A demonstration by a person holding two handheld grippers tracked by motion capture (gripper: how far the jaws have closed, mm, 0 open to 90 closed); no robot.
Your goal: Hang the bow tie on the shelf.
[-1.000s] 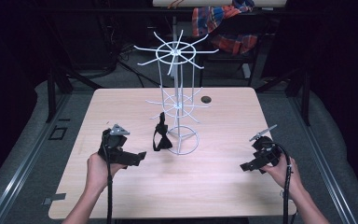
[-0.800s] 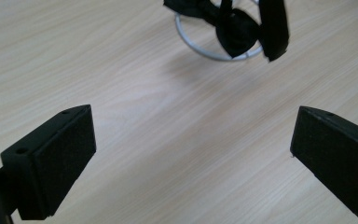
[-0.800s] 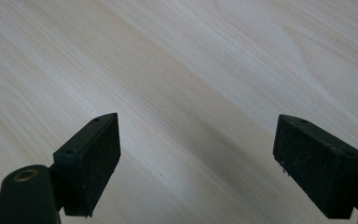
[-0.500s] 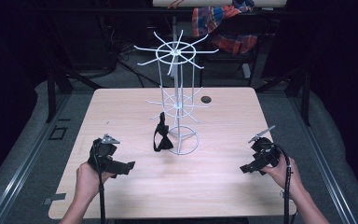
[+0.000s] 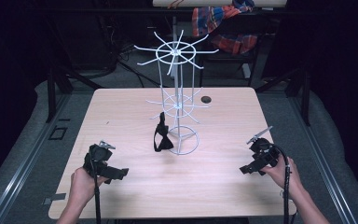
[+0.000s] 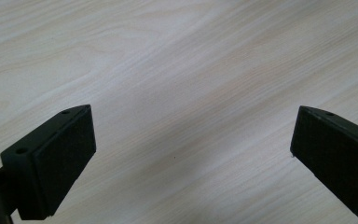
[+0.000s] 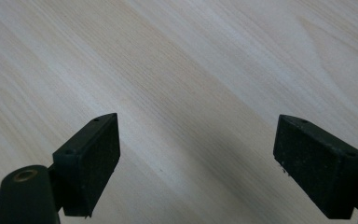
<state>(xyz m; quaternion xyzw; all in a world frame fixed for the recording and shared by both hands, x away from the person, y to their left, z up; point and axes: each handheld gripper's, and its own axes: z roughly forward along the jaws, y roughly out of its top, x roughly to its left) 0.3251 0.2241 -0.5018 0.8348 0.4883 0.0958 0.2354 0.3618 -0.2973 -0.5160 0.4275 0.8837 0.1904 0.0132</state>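
Bow tie (image 5: 161, 137) hangs on wire rack (image 5: 177, 105); left gripper (image 5: 120, 173), right gripper (image 5: 244, 170) low over table (image 5: 223, 121), jaws spread, empty.

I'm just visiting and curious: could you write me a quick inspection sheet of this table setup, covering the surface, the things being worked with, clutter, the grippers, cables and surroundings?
Surface: pale wooden table, bare wood under both grippers.
Job's things: white wire rack standing upright mid-table; black bow tie hanging on a lower arm, left of the rack's ring base.
Clutter: small dark round thing near the far edge.
Grippers: left gripper and right gripper both open, holding nothing, near the front edge.
Cables: a black cable trails from the right gripper.
Surroundings: dark room; plaid cloth behind the table.
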